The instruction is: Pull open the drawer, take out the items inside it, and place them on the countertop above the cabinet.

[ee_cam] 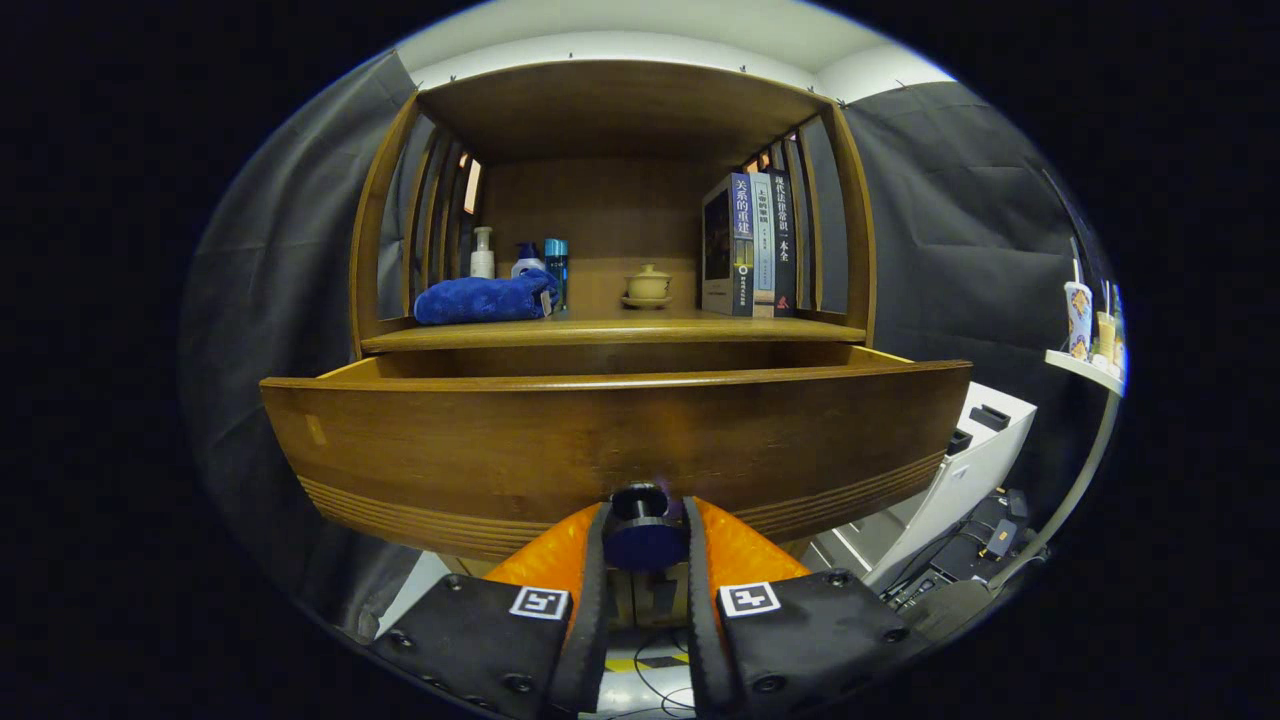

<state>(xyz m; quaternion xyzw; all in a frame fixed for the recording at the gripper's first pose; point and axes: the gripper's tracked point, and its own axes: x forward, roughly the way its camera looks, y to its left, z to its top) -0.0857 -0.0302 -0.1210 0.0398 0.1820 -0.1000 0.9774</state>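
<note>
Gripping the small round knob [640,520], the claw [645,540] was clamped on it. The wooden drawer [600,440] looked heavy and stiff, best pulled straight by that knob.

Gripper [645,535] level, its 2 fingers [592,560] clamped on the drawer knob [643,520]

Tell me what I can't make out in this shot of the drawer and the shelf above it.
- Drawer contents: gripper view, hidden behind its tall front panel.
- Knob: the gripper is closed around it; its sides are covered by the fingers.
- Bottles on the countertop: lower parts hidden by the blue towel.
- Items on the side shelf: too small and warped to identify.
</note>
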